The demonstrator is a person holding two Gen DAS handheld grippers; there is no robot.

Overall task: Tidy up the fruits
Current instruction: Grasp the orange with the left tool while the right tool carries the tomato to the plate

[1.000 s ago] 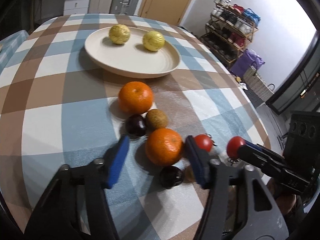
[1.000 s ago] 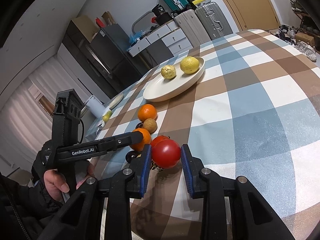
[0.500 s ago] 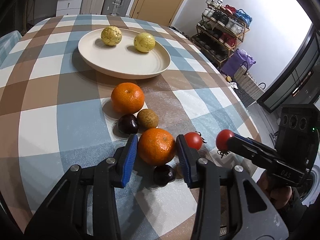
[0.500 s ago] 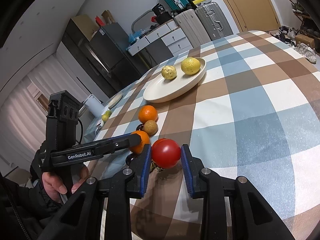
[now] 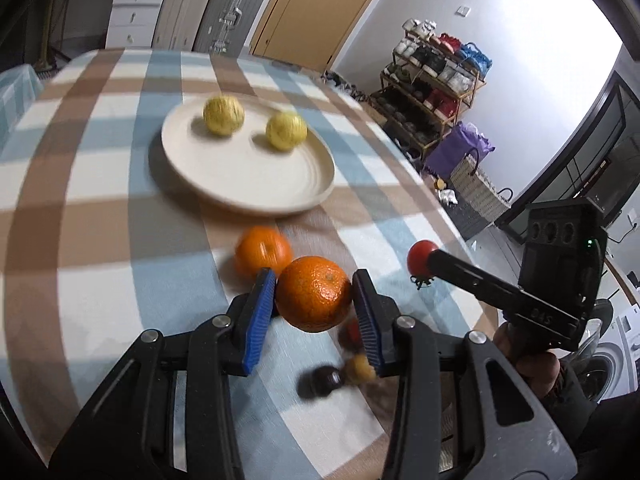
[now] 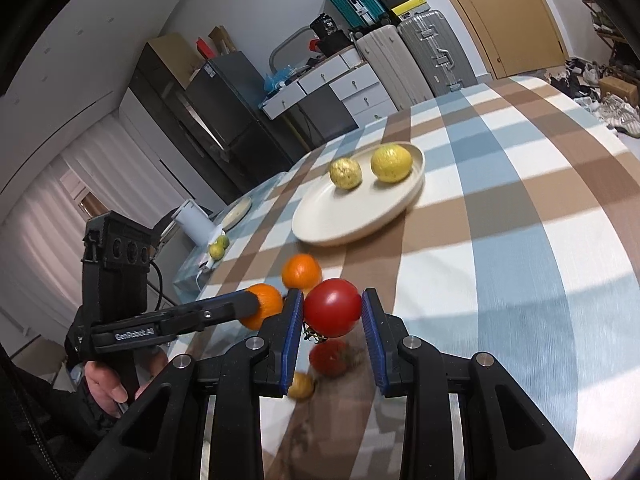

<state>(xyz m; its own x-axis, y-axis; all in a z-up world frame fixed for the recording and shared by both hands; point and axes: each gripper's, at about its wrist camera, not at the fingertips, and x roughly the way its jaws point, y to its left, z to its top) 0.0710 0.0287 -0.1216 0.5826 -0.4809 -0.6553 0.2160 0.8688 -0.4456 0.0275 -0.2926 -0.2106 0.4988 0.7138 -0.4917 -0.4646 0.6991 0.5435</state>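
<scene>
My left gripper (image 5: 314,300) is shut on an orange (image 5: 313,298) and holds it above the checked tablecloth; it also shows in the right wrist view (image 6: 262,306). My right gripper (image 6: 332,312) is shut on a red tomato (image 6: 332,307), lifted off the table; the tomato shows in the left wrist view (image 5: 421,253). A cream plate (image 5: 248,182) farther back holds two yellow fruits (image 5: 223,115) (image 5: 286,131). A second orange (image 5: 262,251) lies on the cloth between plate and grippers. A second tomato (image 6: 328,357), a dark plum (image 5: 320,380) and a small brown fruit (image 5: 359,366) lie below the grippers.
The table edge (image 5: 452,216) drops off to the right, with a shoe rack (image 5: 436,76) and basket (image 5: 478,188) beyond. In the right wrist view a white jug (image 6: 192,224) and small green fruits (image 6: 219,247) stand on a side table at left.
My left gripper closed on the orange and lifted it off the cloth. My right gripper rose with the tomato. Both moved toward the plate.
</scene>
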